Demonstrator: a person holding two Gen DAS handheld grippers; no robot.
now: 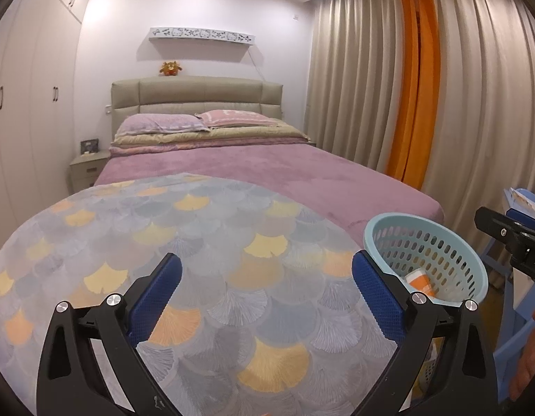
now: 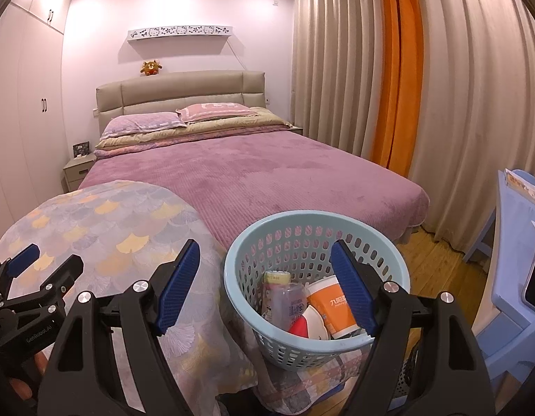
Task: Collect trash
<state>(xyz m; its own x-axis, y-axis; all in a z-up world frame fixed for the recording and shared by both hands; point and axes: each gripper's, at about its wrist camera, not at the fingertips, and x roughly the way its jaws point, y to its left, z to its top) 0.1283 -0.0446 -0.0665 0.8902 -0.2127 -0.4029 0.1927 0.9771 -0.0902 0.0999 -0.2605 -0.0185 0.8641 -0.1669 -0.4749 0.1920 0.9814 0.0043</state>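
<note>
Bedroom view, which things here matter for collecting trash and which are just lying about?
Job:
light blue basket
orange cup inside it
clear plastic bottle inside it
left gripper, right gripper, both open

Lying about:
patterned blanket
pillows
plush toy

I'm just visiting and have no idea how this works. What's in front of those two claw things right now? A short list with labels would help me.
Place: bedroom, at the foot of a purple bed
Left gripper: open, holding nothing, over a patterned quilt
Right gripper: open, holding nothing, above the basket
Basket: light blue, perforated
In basket: orange cup, clear bottle, red-and-white item
</note>
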